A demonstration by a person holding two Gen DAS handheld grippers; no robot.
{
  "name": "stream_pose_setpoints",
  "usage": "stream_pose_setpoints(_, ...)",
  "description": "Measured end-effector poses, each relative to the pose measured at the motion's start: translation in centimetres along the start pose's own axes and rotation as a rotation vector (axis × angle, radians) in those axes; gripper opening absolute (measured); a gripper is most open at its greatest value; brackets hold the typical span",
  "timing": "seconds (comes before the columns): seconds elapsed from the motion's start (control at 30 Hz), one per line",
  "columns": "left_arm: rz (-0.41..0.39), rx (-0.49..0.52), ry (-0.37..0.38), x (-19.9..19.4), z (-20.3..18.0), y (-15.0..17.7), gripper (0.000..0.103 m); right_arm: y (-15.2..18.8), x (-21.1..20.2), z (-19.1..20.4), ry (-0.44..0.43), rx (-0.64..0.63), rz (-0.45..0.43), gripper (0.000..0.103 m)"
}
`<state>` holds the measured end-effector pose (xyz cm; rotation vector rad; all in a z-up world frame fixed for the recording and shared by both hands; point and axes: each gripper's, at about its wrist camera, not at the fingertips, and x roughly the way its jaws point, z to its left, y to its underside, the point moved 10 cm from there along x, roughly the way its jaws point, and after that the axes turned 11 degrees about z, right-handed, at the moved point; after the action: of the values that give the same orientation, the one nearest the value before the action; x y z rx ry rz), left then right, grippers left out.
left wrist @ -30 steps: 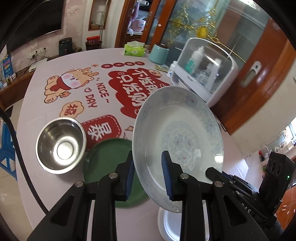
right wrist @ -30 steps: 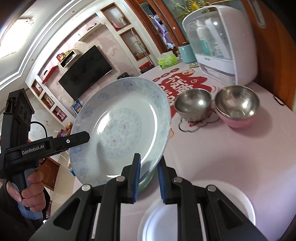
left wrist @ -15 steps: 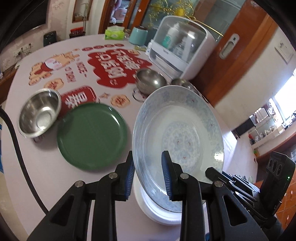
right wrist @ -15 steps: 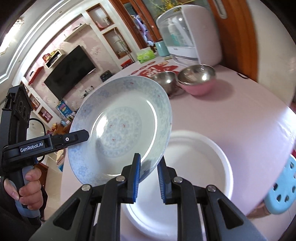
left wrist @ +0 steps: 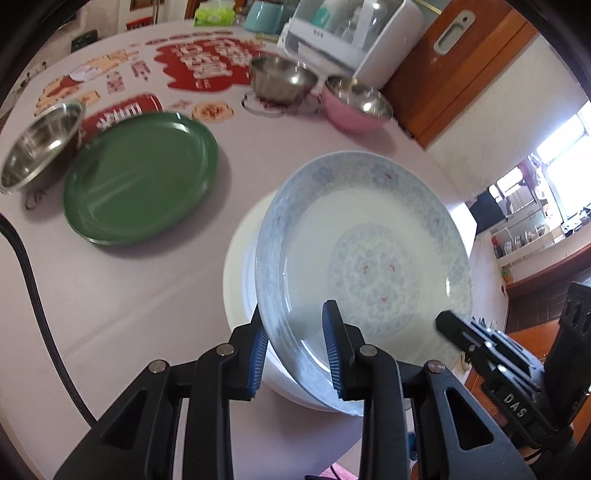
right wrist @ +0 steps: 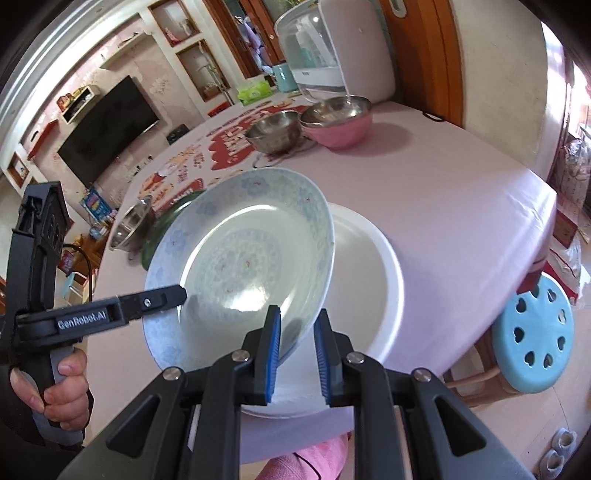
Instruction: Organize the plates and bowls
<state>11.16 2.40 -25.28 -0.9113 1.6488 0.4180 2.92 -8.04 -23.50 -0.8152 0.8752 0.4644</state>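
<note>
Gripping one patterned plate (left wrist: 369, 266) by its near rim, the left claw (left wrist: 295, 354) and the right claw (right wrist: 295, 354) both pinch it narrowly. It hangs tilted over a white plate (right wrist: 373, 266) at lower centre on the surface (left wrist: 110, 295); a green plate (left wrist: 140, 177) lies at upper left.

Round table (right wrist: 461, 206) under pink cloth with red cartoon print (left wrist: 199, 66). White domed storage cabinet (left wrist: 351, 33) at far edge; teal canister (left wrist: 258, 13), green tissue pack (left wrist: 214, 15) beside. Wall television (right wrist: 110, 129). Blue stool (right wrist: 532, 339) near table.
</note>
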Motion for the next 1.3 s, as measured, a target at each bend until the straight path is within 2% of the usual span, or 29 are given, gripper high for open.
stream_pose_setpoints(0.23,0.081,0.006,-0.022,3.4,-0.2,0.3,0.026,0.5,1.7,-1.9,0.042,0.044,0.051,0.017)
stream_pose_setpoints(0.47,0.133,-0.016,-0.028,5.1,0.4,0.4,0.026,0.0,2.8,-2.6,0.077,0.062,0.082,0.017)
stream_pose_setpoints(0.6,0.103,-0.022,-0.014,4.5,0.8,-0.2,0.026,0.0,3.4,-2.7,0.118,0.035,0.088,0.017)
stream_pose_setpoints(0.77,0.082,-0.009,-0.034,3.9,0.9,-0.7,0.028,0.5,4.2,-3.3,0.14,0.065,0.136,0.02)
stream_pose_setpoints(0.83,0.071,-0.005,-0.037,3.4,1.0,-0.7,0.028,0.5,4.0,-3.4,0.14,0.075,0.126,0.022)
stream_pose_setpoints(1.1,0.022,-0.009,-0.074,-0.2,1.2,-0.5,0.031,1.0,3.3,-2.7,0.116,0.101,0.132,0.034)
stream_pose_setpoints(1.17,0.005,-0.009,-0.078,-1.3,1.0,-0.4,0.031,0.9,2.4,-2.5,0.128,0.095,0.099,0.055)
stream_pose_setpoints(1.23,-0.015,-0.012,-0.081,-2.5,0.9,0.1,0.031,0.6,1.3,-2.4,0.14,0.086,0.06,0.067)
stream_pose_setpoints(1.3,-0.036,-0.024,-0.082,-3.8,0.9,0.6,0.033,0.5,0.2,-2.2,0.144,0.077,0.037,0.068)
